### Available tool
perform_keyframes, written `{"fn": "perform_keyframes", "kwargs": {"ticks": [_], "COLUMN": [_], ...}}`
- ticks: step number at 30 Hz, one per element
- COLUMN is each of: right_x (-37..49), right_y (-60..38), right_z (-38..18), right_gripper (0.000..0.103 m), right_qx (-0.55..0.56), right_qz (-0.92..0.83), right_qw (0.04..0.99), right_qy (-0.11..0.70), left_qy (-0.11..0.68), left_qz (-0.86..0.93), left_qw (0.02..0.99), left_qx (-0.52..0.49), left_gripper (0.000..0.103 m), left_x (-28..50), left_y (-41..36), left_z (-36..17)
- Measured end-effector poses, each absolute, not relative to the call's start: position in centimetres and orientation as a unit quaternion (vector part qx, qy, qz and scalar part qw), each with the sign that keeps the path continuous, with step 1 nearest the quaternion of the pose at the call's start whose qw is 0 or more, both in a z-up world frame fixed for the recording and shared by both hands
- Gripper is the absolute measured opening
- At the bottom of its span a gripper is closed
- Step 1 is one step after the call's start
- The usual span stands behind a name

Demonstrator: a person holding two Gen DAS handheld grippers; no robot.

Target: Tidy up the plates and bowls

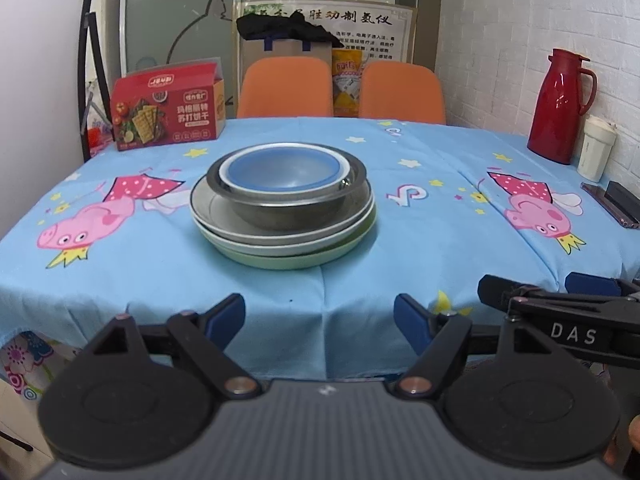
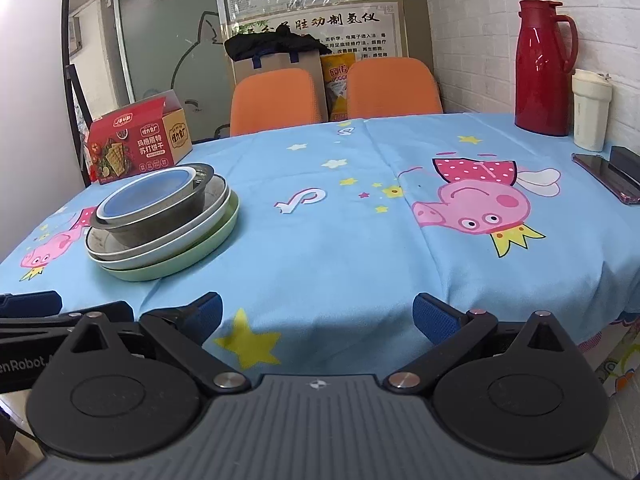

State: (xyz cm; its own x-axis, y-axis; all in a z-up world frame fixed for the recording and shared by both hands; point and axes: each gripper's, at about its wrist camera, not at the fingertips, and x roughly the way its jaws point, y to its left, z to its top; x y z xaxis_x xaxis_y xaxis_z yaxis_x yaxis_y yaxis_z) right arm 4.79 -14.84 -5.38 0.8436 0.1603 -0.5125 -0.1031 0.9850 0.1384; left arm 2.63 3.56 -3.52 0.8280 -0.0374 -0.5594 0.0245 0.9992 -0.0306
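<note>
One stack of dishes stands on the blue cartoon tablecloth [image 1: 360, 280]. A blue-lined bowl [image 1: 284, 170] nests inside a steel bowl [image 1: 292, 208], which sits on a grey plate [image 1: 212, 208], a white plate [image 1: 240, 246] and a green plate [image 1: 280, 262]. The right wrist view shows the same stack at the left: blue bowl [image 2: 148, 194], steel bowl [image 2: 160, 224], green plate [image 2: 176, 266]. My left gripper [image 1: 320, 322] hangs open at the table's near edge, short of the stack, with nothing between its fingers. My right gripper [image 2: 318, 316] is open too, over the near edge, to the right of the stack.
A red cracker box [image 1: 168, 114] stands at the back left. A red thermos jug [image 1: 560, 108], a white cup [image 1: 596, 148] and a phone [image 1: 608, 204] line the right side by the brick wall. Two orange chairs [image 1: 286, 88] stand behind the table.
</note>
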Motion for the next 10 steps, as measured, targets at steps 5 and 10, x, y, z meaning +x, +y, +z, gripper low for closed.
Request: {"fn": "perform_keyframes", "kwargs": {"ticks": [5,10], "right_x": [4.36,4.09], "right_y": [-14.61,-14.54], "right_z": [-5.41,-5.48], "right_gripper": [0.103,0.103], "right_qx": [0.044,0.047], "right_qz": [0.062,0.066], "right_qw": [0.960,0.960], "right_qy": [0.271,0.270], "left_qy": [0.288,0.291], "left_qz": [-0.021,-0.014], "left_qw": [0.957,0.956], "left_qx": [-0.011,-0.025], "left_gripper": [0.076,0.077], "left_x": [2.43,2.43], "left_y": [3.63,4.17], "left_z": [-3.65,-3.81]}}
